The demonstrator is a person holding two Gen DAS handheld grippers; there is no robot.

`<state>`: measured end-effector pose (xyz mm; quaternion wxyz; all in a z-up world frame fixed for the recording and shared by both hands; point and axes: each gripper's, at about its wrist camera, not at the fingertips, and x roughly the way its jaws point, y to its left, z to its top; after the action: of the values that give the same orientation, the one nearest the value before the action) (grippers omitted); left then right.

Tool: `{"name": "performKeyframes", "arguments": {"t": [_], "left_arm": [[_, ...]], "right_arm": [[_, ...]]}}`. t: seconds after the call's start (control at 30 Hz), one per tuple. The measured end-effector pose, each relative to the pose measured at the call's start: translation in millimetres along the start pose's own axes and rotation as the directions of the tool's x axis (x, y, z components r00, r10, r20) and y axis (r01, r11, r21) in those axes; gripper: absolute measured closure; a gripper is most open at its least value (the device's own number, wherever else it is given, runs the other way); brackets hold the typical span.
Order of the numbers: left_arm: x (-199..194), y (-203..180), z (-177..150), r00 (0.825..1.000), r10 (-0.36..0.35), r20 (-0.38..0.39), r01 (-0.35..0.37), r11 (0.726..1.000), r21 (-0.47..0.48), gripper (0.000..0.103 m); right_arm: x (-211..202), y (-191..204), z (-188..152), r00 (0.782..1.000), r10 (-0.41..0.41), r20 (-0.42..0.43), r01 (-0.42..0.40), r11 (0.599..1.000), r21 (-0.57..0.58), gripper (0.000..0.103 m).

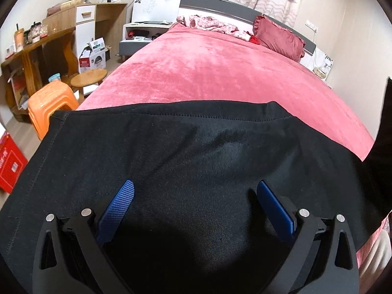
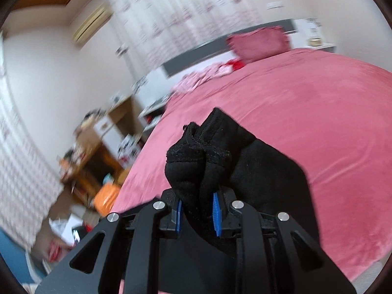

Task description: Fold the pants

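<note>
Black pants (image 1: 191,156) lie spread flat over the near end of the pink bed (image 1: 208,73), a stitched hem along their far edge. My left gripper (image 1: 196,191) hovers over them, its blue fingers (image 1: 122,203) wide apart and empty. In the right wrist view my right gripper (image 2: 197,210) is shut on a bunched end of the black pants (image 2: 205,154), lifted above the bed (image 2: 306,122). The rest of that fabric hangs down and right, partly hidden behind the gripper. This view is motion blurred.
A red pillow (image 1: 276,36) and crumpled floral bedding (image 1: 213,24) lie at the headboard. Left of the bed stand an orange plastic stool (image 1: 49,107), a round wooden stool (image 1: 88,77), a wooden desk (image 1: 36,56) and a nightstand (image 1: 139,36).
</note>
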<state>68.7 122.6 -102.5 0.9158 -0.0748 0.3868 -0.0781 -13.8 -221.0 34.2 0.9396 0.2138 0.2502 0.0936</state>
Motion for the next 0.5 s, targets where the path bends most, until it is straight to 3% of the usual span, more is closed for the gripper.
{"name": "performKeyframes", "arguments": {"t": [0.1,0.23,0.4,0.43,0.5], "left_arm": [[0.2,-0.6,-0.2,1.0,0.002,0.001,-0.002,1.0,0.003,0.004],[0.1,-0.8,-0.3,1.0,-0.004,0.003,0.004,1.0,-0.002,0.004],[0.7,-2.1,-0.4,1.0,0.004,0.003,-0.004,1.0,0.008,0.004],[1.0,-2.5,-0.4,1.0,0.008,0.002,-0.008,1.0,0.011,0.004],[1.5,-3.2,-0.5,1.0,0.013,0.002,-0.013,1.0,0.017,0.004]], "right_arm": [[24.1,27.9,-22.4,0.997,0.031,-0.076,-0.037,0.997,-0.071,0.083],[60.8,53.3,-61.4,0.983,-0.003,-0.183,-0.037,0.975,-0.217,0.081],[107.2,58.8,-120.3,0.938,-0.058,-0.341,-0.051,0.952,-0.302,0.08],[112.9,59.4,-129.8,0.929,-0.07,-0.363,-0.053,0.946,-0.318,0.077],[124.3,59.6,-144.4,0.909,-0.077,-0.411,-0.074,0.938,-0.339,0.06]]}}
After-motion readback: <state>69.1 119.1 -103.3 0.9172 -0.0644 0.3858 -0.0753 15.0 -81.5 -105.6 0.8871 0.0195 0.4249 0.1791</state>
